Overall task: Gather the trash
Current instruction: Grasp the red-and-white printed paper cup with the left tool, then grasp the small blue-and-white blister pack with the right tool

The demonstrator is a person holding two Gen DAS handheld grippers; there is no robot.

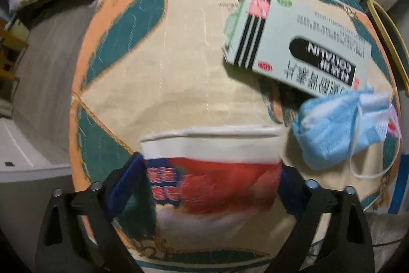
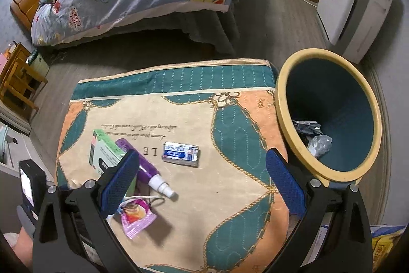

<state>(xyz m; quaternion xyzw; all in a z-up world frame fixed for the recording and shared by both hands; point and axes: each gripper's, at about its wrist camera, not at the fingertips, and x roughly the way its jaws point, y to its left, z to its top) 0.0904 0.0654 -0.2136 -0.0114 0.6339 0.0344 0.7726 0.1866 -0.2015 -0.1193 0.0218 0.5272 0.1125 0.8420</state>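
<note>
- Straddling the cup (image 1: pixel 212 170), the left gripper (image 1: pixel 212 186) has a blue pad at each side of it; the picture is blurred, so I cannot tell if the pads already press.
- The cup lies near, on the cloth (image 1: pixel 158 83); the box (image 1: pixel 296 42) and the mask (image 1: pixel 337 127) lie to its right.
- The right gripper (image 2: pixel 202 181) hangs released and empty over the bottle (image 2: pixel 145 168) and wrapper (image 2: pixel 138 216).
- The bin (image 2: pixel 368 119) stands at the right of the table.
- Risk: the thin cup may be crushed or slip out if the jaws close off-centre.
- Risk: the right gripper could knock the bottle, and it would roll.
</note>
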